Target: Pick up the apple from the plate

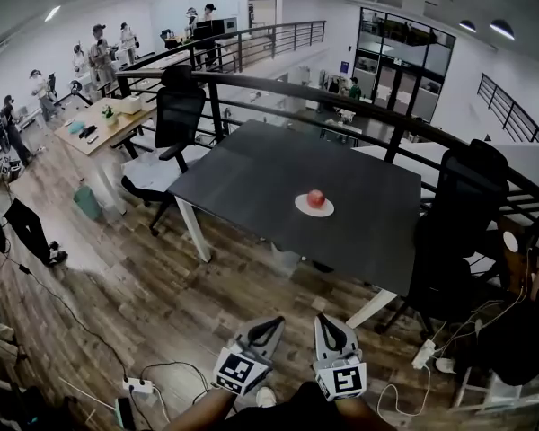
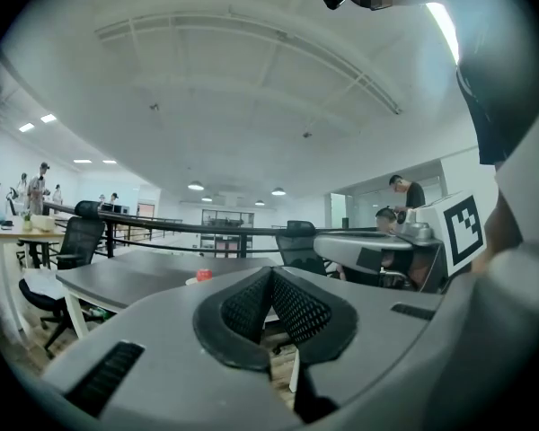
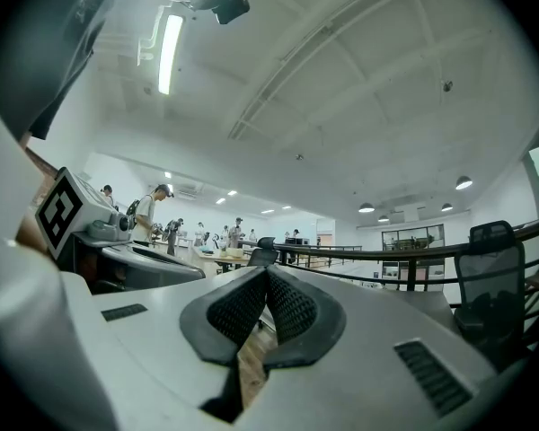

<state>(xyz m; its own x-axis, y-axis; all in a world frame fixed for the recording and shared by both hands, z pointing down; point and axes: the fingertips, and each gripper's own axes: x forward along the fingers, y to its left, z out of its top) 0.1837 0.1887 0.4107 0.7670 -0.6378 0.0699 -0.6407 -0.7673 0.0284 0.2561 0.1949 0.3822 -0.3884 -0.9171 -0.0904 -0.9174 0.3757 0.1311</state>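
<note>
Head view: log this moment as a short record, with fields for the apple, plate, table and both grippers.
apple: red apple, sitting on the plate, nothing touching it
plate: white plate, on the table
table: dark table, office chair at its left end
left gripper: left gripper shut, empty, over the wooden floor, short of the table
right gripper: right gripper shut, empty, beside the left one
task stage: apple not yet reached

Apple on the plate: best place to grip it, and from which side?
Grip the apple across its widest middle, one jaw on each side. It is round and sits alone on the flat plate, so nothing blocks the sides. I'd come in from the near table edge, roughly level. The left gripper and right gripper are shut; open first.
</note>
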